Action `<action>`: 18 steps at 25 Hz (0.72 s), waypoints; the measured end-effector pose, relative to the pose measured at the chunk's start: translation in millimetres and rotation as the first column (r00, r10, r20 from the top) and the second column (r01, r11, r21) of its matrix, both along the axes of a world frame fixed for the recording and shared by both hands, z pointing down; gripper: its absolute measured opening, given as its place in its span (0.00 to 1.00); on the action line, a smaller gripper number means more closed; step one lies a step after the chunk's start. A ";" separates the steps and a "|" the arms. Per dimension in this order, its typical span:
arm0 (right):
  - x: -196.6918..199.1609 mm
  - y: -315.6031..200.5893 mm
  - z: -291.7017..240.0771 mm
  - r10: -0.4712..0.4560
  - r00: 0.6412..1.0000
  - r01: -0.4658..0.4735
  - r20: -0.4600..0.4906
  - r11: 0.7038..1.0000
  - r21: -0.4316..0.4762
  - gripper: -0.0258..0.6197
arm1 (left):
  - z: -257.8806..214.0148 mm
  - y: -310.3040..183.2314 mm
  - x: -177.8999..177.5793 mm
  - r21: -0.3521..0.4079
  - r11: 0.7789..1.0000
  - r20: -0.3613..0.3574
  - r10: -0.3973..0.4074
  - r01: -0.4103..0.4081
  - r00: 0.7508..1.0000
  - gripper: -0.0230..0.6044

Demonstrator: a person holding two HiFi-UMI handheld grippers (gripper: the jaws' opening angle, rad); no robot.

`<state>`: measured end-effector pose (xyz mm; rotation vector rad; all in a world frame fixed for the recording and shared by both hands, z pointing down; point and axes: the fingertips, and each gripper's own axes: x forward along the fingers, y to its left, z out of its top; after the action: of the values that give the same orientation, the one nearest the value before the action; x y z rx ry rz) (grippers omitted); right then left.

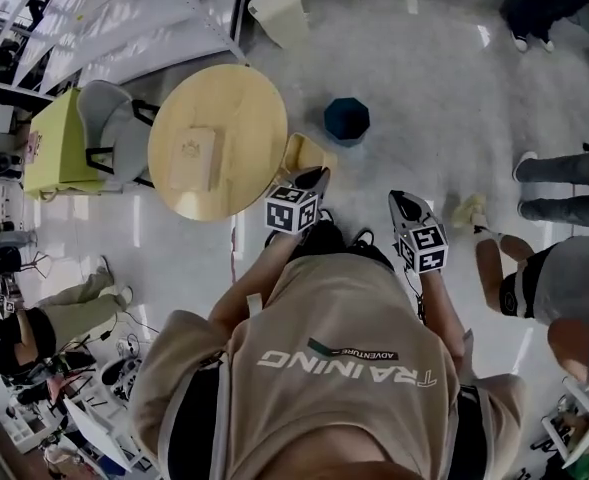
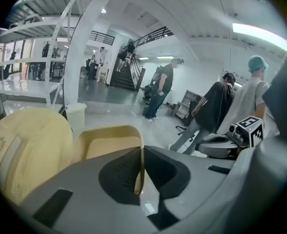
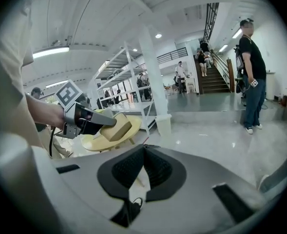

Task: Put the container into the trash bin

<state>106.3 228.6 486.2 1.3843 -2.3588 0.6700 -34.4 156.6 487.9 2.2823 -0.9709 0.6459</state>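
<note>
My left gripper (image 1: 315, 178) is shut on the thin wall of a beige, open-topped container (image 1: 302, 156), held in the air just right of the round wooden table (image 1: 236, 98). In the left gripper view the wall stands pinched between the dark pads (image 2: 121, 174), with the container (image 2: 106, 143) stretching away to the left. A dark blue trash bin (image 1: 347, 120) stands on the floor beyond the container. My right gripper (image 1: 406, 204) hangs to the right with its jaws together and nothing in them (image 3: 144, 152). From the right gripper view, the left gripper (image 3: 102, 122) grips the container (image 3: 118, 129).
A flat beige lid (image 1: 194, 158) lies on the table. A grey chair (image 1: 109, 128) and a yellow cabinet (image 1: 59, 143) are left of it. A white bin (image 1: 279, 13) stands far back. People stand and sit at the right (image 1: 559, 188) and lower left (image 1: 34, 323).
</note>
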 end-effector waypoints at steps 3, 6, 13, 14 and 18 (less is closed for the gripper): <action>0.5 -15.1 7.1 0.004 1.000 -0.004 0.005 1.000 -0.012 0.05 | 9.8 -15.6 2.6 -0.016 1.000 -0.008 0.006 -0.006 1.000 0.08; -3.6 -37.5 13.1 0.019 1.000 -0.019 0.000 1.000 -0.017 0.05 | 21.9 -38.6 1.7 -0.029 0.999 -0.017 0.016 -0.017 1.000 0.08; 6.1 -130.6 -8.8 0.078 0.996 -0.078 -0.038 0.997 -0.001 0.05 | 14.3 -136.7 11.1 -0.004 0.999 -0.075 0.035 -0.035 0.997 0.08; 6.3 -145.3 -15.3 0.082 0.995 -0.082 -0.047 0.997 0.007 0.05 | 9.4 -150.9 11.6 0.000 0.999 -0.084 0.038 -0.038 0.996 0.08; 2.9 -196.6 -31.6 0.107 0.992 -0.105 -0.073 0.994 0.037 0.04 | 0.8 -196.6 8.8 0.005 0.999 -0.103 0.052 -0.052 0.993 0.08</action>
<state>109.2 32.0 454.6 1.5304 -2.2605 0.5989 -25.6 -39.9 488.7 2.3249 -0.8665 0.5423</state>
